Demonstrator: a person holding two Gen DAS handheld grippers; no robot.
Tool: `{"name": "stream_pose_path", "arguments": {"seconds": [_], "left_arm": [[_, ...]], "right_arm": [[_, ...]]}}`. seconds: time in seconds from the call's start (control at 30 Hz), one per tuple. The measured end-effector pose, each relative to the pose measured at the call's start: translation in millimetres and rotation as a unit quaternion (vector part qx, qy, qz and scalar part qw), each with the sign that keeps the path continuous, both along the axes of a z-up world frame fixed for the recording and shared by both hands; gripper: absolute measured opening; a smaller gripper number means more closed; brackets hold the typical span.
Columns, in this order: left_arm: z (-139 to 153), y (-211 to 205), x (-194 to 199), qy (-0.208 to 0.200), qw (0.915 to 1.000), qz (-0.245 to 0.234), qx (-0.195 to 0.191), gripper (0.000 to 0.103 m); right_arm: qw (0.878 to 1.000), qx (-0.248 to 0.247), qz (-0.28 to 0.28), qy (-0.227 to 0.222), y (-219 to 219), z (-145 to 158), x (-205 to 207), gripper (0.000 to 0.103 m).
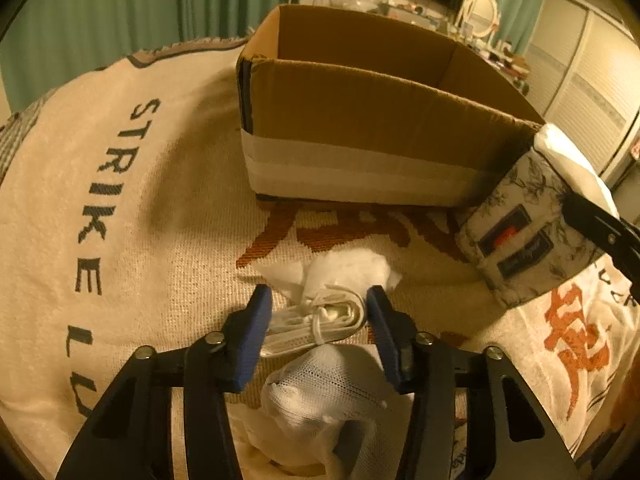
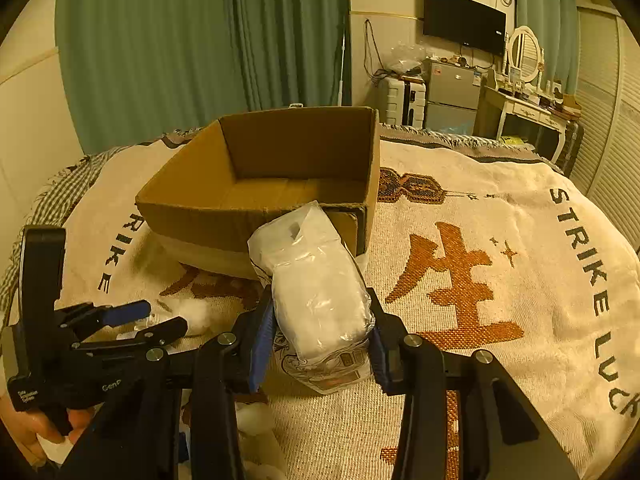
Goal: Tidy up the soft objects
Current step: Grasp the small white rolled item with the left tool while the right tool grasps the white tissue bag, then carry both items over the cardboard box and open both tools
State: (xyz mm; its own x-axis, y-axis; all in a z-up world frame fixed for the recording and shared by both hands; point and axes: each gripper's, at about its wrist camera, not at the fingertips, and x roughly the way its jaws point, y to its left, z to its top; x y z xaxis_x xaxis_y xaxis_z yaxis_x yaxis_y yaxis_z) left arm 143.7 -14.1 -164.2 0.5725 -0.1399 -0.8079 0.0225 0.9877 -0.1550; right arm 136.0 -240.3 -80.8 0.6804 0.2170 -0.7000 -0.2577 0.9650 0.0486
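An open cardboard box stands on the bed; it also shows in the right wrist view, and it looks empty inside. My right gripper is shut on a plastic-wrapped tissue pack and holds it in front of the box; the pack shows in the left wrist view. My left gripper is open over a small white packet with a cord, one finger on each side. A white mesh cloth lies under it. The left gripper also shows in the right wrist view.
A cream woven blanket with orange characters and "STRIKE LUCK" lettering covers the bed. White cotton tufts lie near the box. Green curtains, a TV, a fridge and a dresser stand beyond the bed.
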Motion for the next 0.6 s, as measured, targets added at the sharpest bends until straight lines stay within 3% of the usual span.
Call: {"name": "stream_pose_path", "arguments": {"seconds": [0.03,0.4,0.6], "left_arm": [[2,1,-2,-0.002,1.0000,-0.002,-0.001,0.033],[43,21,-31,-0.036,0.9993,0.004,-0.011,0.028],[91,27,-43,-0.083,0.9964,0.008,-0.015,0.028]], "right_arm": [[1.000,0.001,-0.001,0.000,0,0,0,0.040],[1.000,0.011,0.011,-0.016,6,26,-30,0.040],[0.998,0.023,0.026,-0.046,14,64,-54,0.040]]}}
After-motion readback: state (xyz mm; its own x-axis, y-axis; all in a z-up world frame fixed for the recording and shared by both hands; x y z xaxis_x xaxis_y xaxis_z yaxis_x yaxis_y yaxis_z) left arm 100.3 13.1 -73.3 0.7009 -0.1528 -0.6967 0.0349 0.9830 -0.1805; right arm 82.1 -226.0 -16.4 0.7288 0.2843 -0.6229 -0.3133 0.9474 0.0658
